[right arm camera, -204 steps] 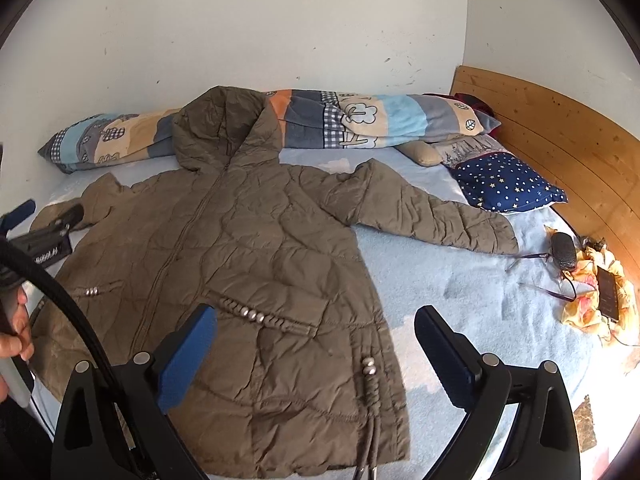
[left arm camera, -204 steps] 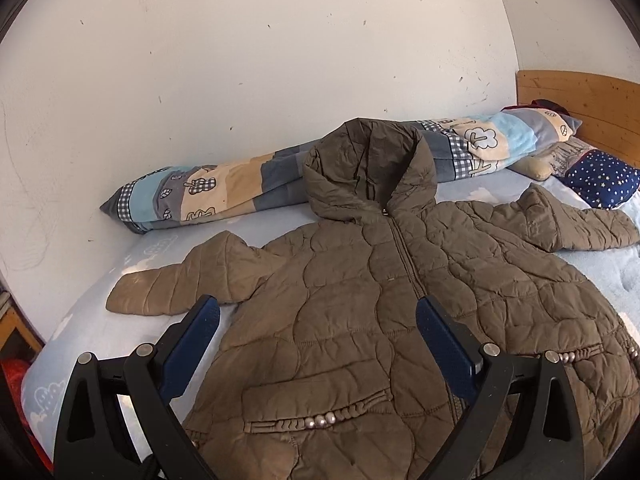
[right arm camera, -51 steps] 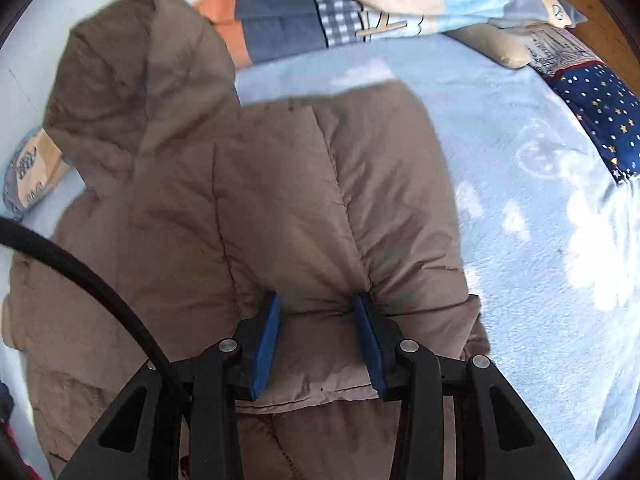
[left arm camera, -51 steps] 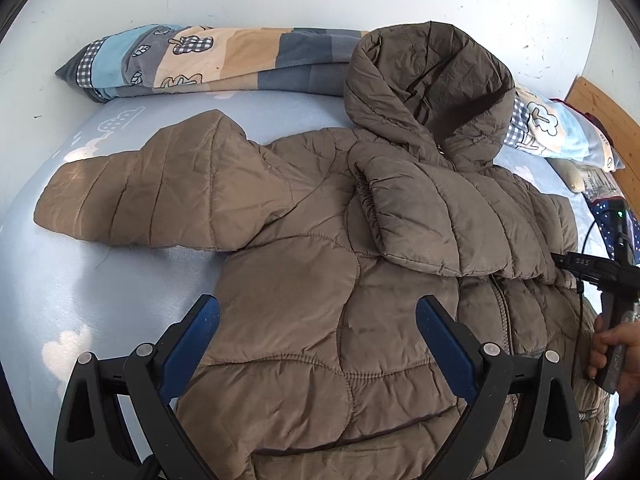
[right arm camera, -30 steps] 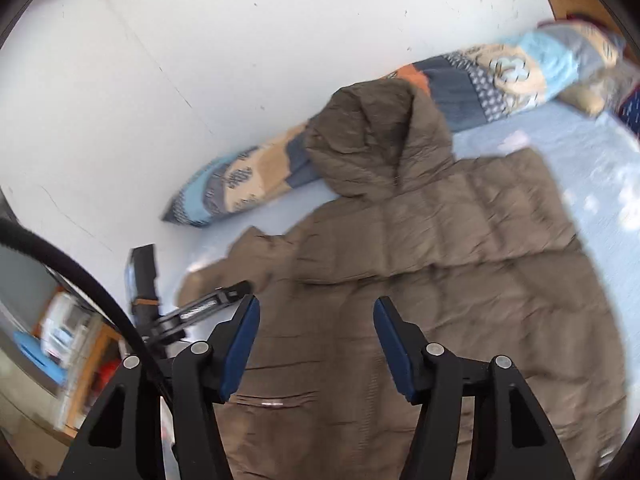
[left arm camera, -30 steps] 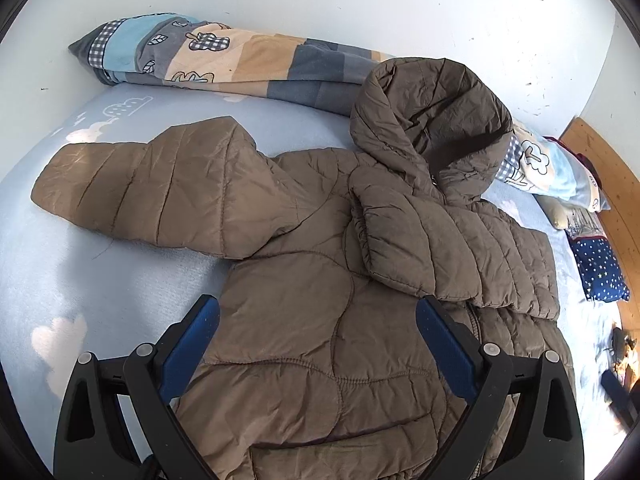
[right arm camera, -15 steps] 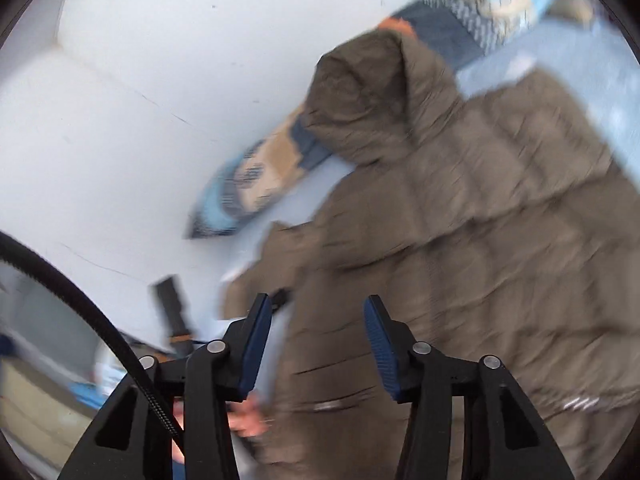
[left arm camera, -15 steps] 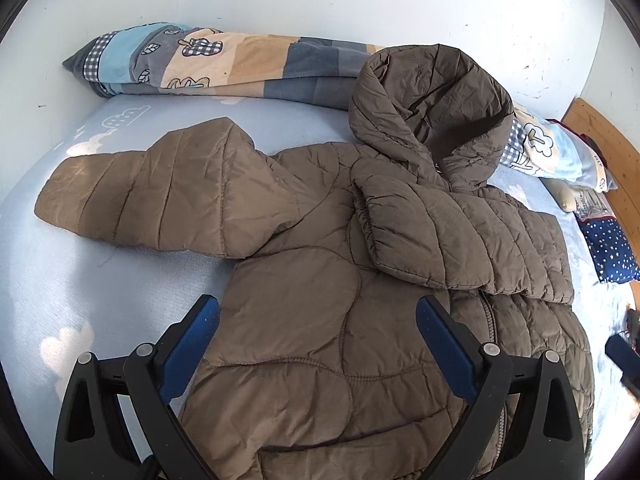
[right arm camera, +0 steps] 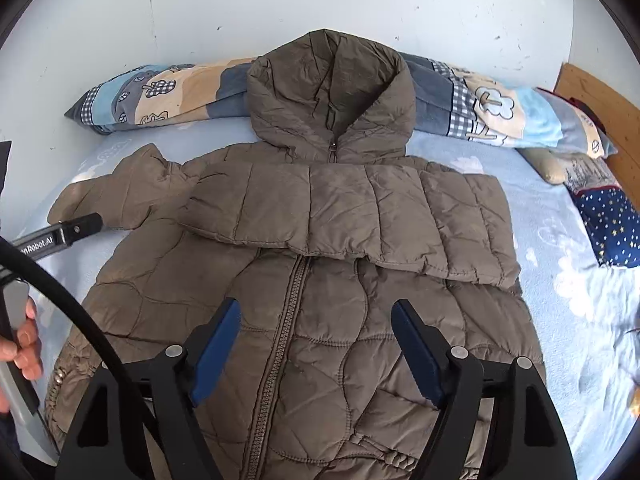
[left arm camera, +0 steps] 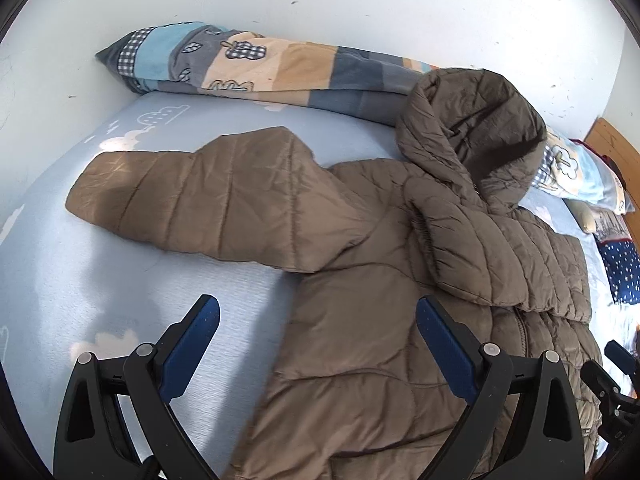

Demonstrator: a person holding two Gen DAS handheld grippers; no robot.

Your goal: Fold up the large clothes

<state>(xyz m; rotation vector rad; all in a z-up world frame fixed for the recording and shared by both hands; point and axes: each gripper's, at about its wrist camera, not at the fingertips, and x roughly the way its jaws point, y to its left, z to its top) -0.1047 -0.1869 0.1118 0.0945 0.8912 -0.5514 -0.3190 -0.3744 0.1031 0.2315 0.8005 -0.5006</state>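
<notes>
Black-framed tongs [right arm camera: 316,344] with blue pads [right arm camera: 216,344], silver screws and a black cable [right arm camera: 72,308].

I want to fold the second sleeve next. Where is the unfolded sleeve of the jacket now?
In the left wrist view the unfolded sleeve lies flat on the blue bed sheet, stretching left from the jacket's shoulder, below the patterned pillow at the wall.

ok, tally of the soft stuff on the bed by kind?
Brown quilted hooded jacket: 1
Long patchwork bolster pillow: 1
Navy star-print cushion: 1
Beige cushion: 1
Total: 4
</notes>
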